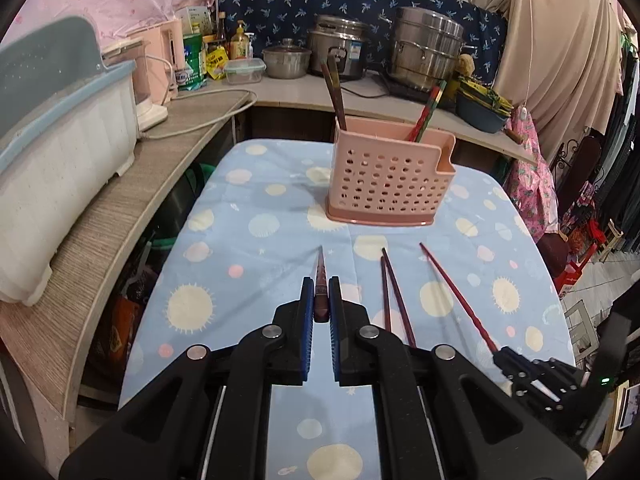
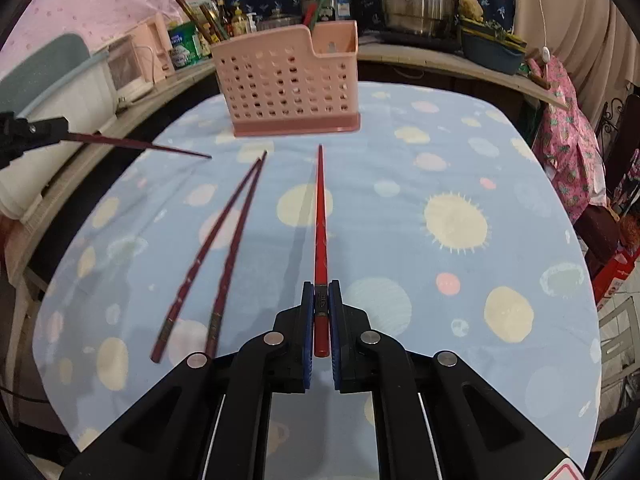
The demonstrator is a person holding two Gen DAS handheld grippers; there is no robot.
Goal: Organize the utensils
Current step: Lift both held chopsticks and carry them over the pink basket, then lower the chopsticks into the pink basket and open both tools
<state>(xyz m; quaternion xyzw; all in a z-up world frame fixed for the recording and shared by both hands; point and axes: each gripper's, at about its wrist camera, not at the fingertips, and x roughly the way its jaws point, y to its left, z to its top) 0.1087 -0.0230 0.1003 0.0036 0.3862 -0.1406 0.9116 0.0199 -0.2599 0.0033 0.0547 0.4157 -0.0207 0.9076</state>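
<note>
My left gripper point(image 1: 321, 286) is clamped on a dark maroon chopstick point(image 1: 321, 280) pointing ahead. Just right of it, two dark chopsticks point(image 2: 224, 248) lie side by side on the spotted cloth point(image 2: 460, 160). My right gripper point(image 2: 321, 292) pinches a red chopstick point(image 2: 320, 216), tip toward the pink perforated holder point(image 2: 288, 92) ahead, where more utensils stand upright.

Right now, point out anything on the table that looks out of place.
Two dark red chopsticks lie loose on the planet-print tablecloth, outside the pink perforated plastic holder. The left gripper and right gripper each clamp another chopstick. Nothing looks spilled or damaged.
</note>
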